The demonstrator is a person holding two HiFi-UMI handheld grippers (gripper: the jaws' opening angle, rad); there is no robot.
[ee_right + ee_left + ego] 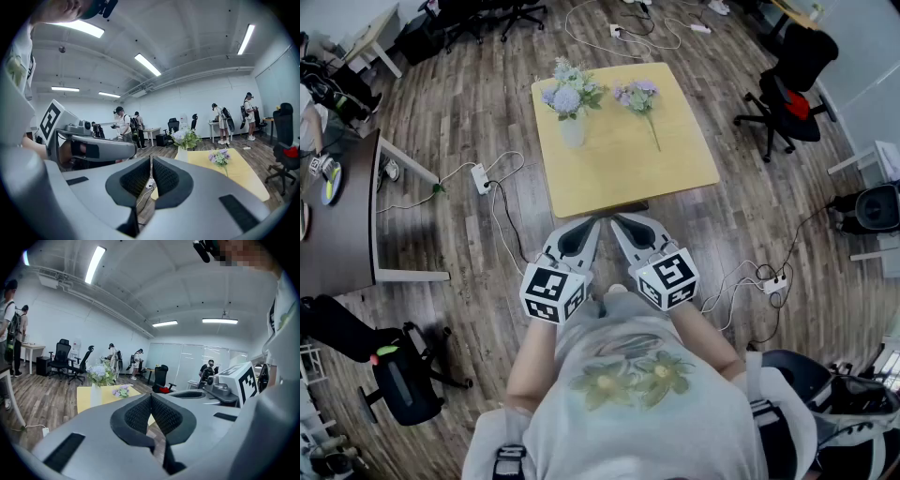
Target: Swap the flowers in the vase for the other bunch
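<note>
A white vase [572, 129] with a blue-and-white bunch [568, 89] stands at the far left of the square yellow table [675, 159]. A second purple bunch [638, 97] lies flat on the table to its right, stem toward me. Both grippers hover side by side short of the table's near edge, held close to the person's body. My left gripper [595, 222] is shut with nothing in it, and my right gripper [616, 219] is shut and empty too. The vase [95, 394] and loose bunch [122, 391] show ahead in the left gripper view, and the vase [181, 153] and bunch [219, 157] in the right gripper view.
Cables and a power strip [481, 178] lie on the wood floor left of the table. A dark desk [342, 216] stands at the left, office chairs [792, 80] at the right and lower left. Several people stand at the room's far side.
</note>
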